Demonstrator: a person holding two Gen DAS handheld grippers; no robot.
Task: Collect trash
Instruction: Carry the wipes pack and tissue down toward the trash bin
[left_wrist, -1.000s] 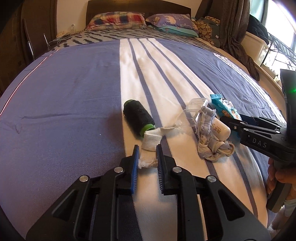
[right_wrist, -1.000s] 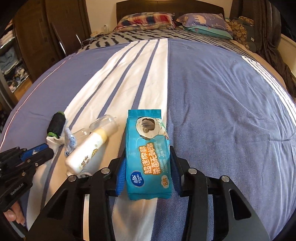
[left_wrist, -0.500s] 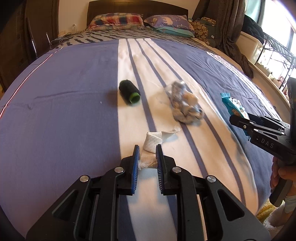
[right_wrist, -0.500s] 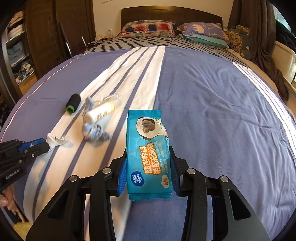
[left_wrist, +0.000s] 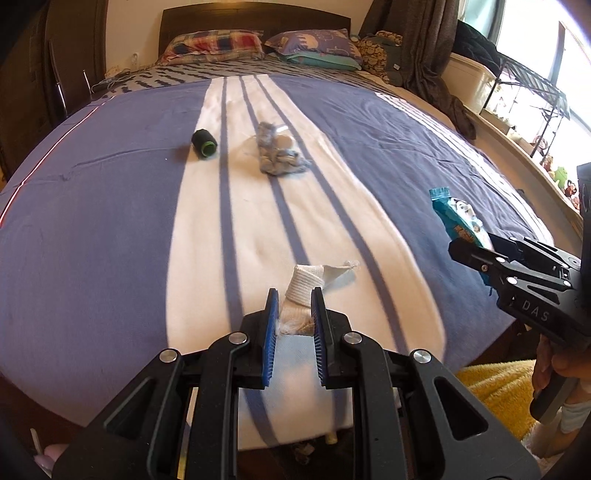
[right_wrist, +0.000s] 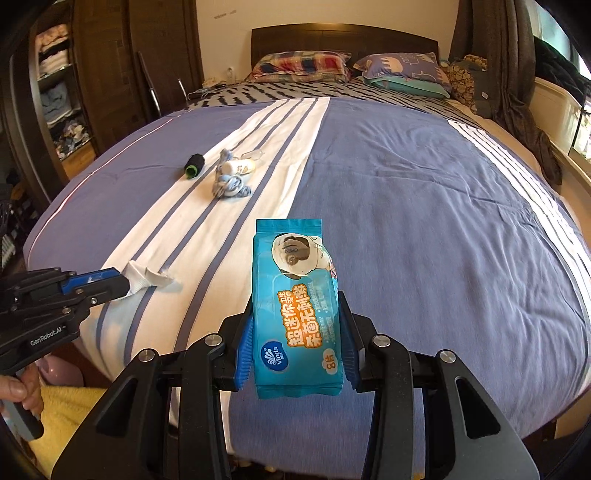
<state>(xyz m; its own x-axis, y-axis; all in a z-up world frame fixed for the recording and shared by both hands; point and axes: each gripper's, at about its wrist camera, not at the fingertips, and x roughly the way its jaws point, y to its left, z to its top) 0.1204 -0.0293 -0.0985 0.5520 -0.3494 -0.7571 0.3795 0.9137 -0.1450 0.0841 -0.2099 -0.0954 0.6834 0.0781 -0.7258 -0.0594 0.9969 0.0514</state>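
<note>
My left gripper (left_wrist: 293, 299) is shut on a white roll of gauze bandage (left_wrist: 304, 286) with a loose frayed tail, held above the foot end of the bed (left_wrist: 92, 221). From the right wrist view the same bandage (right_wrist: 142, 277) sticks out of the left gripper (right_wrist: 122, 282). My right gripper (right_wrist: 295, 306) is shut on a blue wet-wipes packet (right_wrist: 295, 314), also seen edge-on as the packet (left_wrist: 456, 218) at the right of the left wrist view. Farther up the bed lie a black thread spool (left_wrist: 204, 143) with a green end and a grey-blue cloth bundle (left_wrist: 277, 155) around a white bottle.
Pillows (right_wrist: 303, 66) and a dark headboard stand at the bed's far end. A wardrobe with shelves (right_wrist: 59, 92) is on the left, curtains and a window ledge (left_wrist: 517, 110) on the right. A yellow rug (left_wrist: 495, 387) lies on the floor by the bed's foot.
Both grippers have pulled back toward the foot of the bed with their loads; the spool and cloth bundle now lie much farther away, and the bed's edge and floor have come into view.
</note>
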